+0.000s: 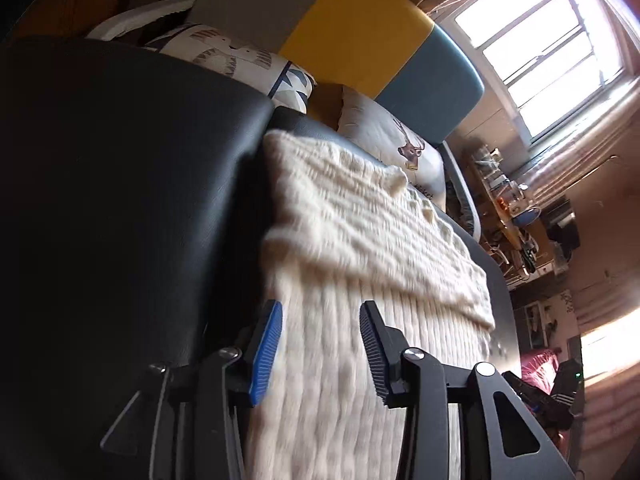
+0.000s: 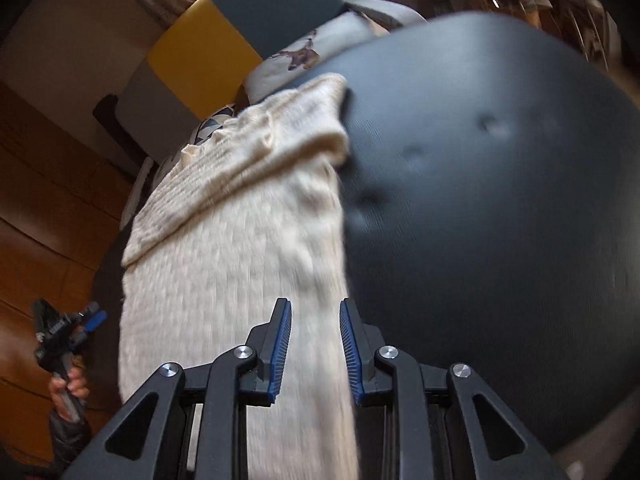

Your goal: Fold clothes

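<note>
Lying partly folded on a black cushion (image 2: 500, 200), the cream knit sweater (image 1: 360, 240) is sitting beneath both grippers' parted, empty fingers: left gripper (image 1: 320, 356), right gripper (image 2: 315, 350).

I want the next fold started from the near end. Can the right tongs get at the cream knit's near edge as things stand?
Probably yes. The right tongs are open, with the cream knit straight ahead between the fingers and nothing in the way.
</note>
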Demonstrator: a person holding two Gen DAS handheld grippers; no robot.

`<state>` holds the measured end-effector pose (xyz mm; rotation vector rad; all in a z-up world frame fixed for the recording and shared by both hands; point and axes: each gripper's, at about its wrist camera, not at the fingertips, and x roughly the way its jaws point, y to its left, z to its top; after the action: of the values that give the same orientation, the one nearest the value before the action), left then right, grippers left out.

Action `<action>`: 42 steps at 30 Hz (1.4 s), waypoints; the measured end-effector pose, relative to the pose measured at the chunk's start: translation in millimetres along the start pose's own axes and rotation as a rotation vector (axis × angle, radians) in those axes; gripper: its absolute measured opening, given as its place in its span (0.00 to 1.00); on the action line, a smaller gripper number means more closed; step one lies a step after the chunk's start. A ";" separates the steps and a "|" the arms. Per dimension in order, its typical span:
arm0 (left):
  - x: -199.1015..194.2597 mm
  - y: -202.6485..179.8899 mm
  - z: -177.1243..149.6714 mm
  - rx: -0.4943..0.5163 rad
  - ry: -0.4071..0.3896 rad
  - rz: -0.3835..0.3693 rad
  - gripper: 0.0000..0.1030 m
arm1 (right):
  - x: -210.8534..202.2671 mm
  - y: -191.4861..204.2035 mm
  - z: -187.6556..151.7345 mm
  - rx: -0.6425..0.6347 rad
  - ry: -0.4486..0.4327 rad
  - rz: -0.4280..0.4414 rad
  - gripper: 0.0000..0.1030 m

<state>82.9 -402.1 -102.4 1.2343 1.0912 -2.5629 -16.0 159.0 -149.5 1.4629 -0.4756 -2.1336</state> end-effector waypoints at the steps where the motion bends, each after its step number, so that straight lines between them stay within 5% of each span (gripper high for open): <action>1: -8.5 5.1 -12.8 -0.003 0.000 0.000 0.42 | -4.6 -8.3 -11.4 0.021 0.013 0.021 0.24; 11: -44.8 34.6 -102.0 0.001 0.085 -0.034 0.51 | -7.6 -39.6 -68.0 0.129 0.100 0.250 0.27; 19: -50.0 55.0 -145.5 -0.082 0.127 -0.111 0.60 | 21.7 -21.0 -69.0 0.105 0.143 0.381 0.27; 27: -51.5 34.7 -160.3 0.029 0.103 -0.142 0.69 | 23.1 -14.1 -77.3 0.097 0.102 0.378 0.27; 36: -39.1 9.5 -167.1 0.120 0.140 -0.158 0.65 | 25.4 -2.7 -81.2 0.064 0.093 0.334 0.24; 39: -39.0 10.7 -169.6 0.090 0.108 -0.166 0.64 | 23.8 -4.4 -83.8 0.053 0.073 0.333 0.24; 42: -37.7 22.7 -166.4 -0.040 0.102 -0.215 0.64 | 22.4 -6.3 -86.0 0.047 0.056 0.333 0.24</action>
<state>223.9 -320.3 -157.5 1.3181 1.3590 -2.6389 56.3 150.8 -200.8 1.3567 -0.6996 -1.8266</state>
